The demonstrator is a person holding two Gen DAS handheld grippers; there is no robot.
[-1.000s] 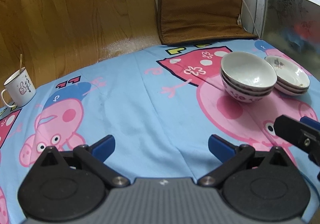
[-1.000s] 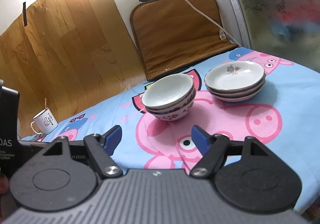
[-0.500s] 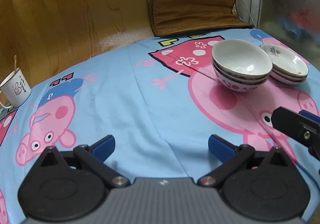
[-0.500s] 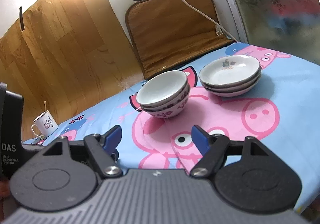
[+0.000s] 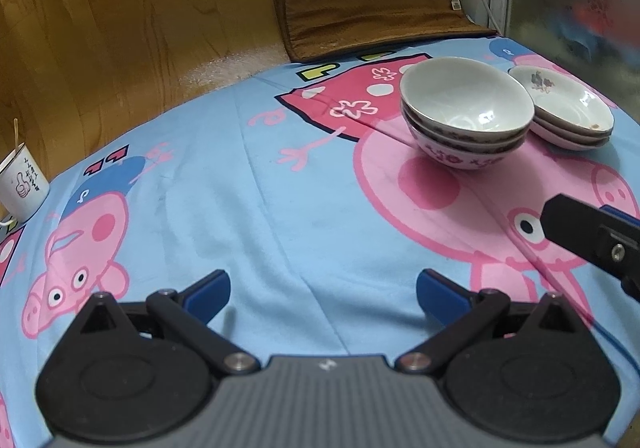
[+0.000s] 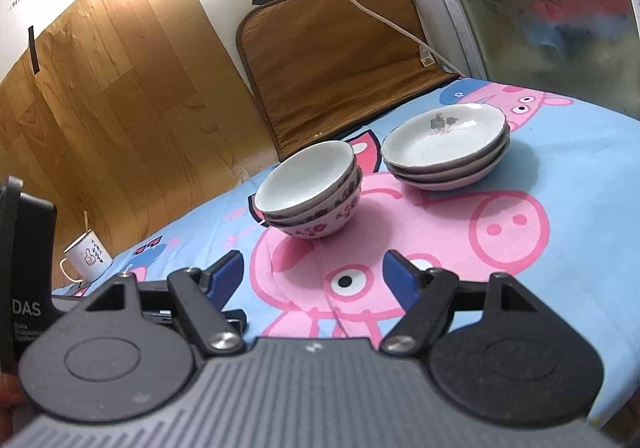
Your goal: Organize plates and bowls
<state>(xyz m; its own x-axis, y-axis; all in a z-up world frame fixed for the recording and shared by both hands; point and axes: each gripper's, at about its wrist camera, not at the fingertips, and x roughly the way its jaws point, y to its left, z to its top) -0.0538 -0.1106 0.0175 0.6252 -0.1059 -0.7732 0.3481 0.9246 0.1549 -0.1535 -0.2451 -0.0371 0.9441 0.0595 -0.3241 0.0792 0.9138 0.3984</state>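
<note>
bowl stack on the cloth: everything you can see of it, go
The bowl stack is three nested bowls, glossy like glazed ceramic, plain pale insides, dark floral band around the outer walls. It sits upright on the pink pig print of the tablecloth, resting only on its bottom bowl's foot. The top bowl looks empty. The plate stack stands close beside it; contact cannot be told. Neither gripper touches it.

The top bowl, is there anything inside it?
No, the top bowl looks empty, just shiny white inside. Two more bowls sit nested under it, so only their rims and flowered sides show; their insides are covered.
</note>
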